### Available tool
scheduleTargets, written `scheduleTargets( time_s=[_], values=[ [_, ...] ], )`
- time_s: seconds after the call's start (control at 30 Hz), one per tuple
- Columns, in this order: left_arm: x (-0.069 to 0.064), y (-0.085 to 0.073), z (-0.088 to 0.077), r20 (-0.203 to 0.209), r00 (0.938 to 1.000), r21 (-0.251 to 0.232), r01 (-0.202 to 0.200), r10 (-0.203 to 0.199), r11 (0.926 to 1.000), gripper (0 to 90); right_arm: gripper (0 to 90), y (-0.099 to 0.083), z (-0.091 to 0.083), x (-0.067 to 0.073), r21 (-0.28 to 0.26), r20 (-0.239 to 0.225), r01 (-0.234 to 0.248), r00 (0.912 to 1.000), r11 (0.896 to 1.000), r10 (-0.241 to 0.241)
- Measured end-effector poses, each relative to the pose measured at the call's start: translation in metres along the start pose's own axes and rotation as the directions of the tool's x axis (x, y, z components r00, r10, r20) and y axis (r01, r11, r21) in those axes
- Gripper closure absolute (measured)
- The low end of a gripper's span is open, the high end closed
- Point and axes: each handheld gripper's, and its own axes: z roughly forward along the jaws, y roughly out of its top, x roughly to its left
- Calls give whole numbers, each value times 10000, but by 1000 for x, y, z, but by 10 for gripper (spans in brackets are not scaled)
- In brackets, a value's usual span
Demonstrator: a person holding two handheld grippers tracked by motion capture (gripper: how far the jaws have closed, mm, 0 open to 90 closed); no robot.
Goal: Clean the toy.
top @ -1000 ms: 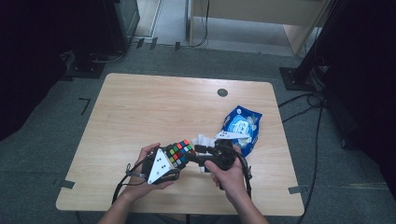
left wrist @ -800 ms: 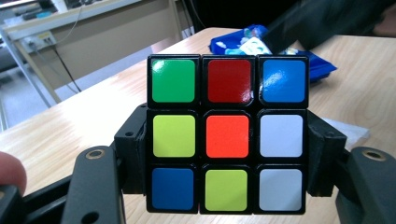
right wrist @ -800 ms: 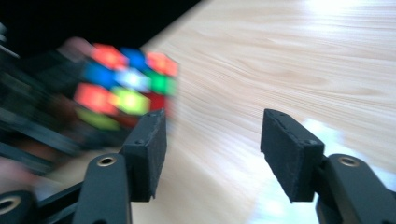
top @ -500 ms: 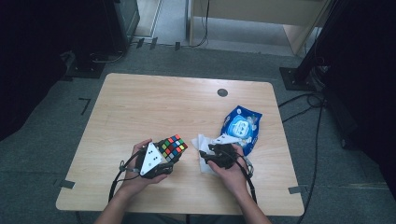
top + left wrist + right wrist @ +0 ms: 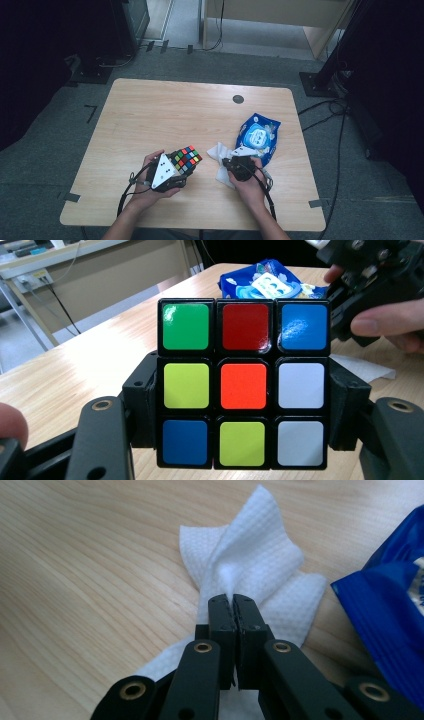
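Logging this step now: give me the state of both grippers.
Left gripper: shut on the puzzle cube.
Right gripper: jaws just closed, pinching the white wipe.

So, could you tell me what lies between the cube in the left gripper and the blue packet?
In the high view, the white wipe lies between the cube and the blue packet, with the right gripper pinching it.

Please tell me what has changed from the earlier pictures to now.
The right gripper came down from beside the cube to the white paper wipe on the wooden table; its fingers have just been closing and now pinch the wipe. Unchanged: the left gripper holds the multicoloured puzzle cube, and the blue wipe packet lies where it was.
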Motion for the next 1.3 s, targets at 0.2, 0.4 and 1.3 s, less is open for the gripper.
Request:
scheduleTargets(
  time_s=[0.2,0.4,1.3],
  values=[
    [-3,0,2,133,9999,52,-88,87,9999,338,892,20,-37,10,-1850,-1602,-477,9869,9816,178],
    [-11,1,5,494,9986,27,-189,187,9998,338,892,42,-77,45,-3348,-3616,-650,9301,9401,-644],
    [-17,8,0,855,9958,-376,-282,313,9989,339,891,28,-54,36,-2776,-2001,-596,9798,9589,30]
  ],
)
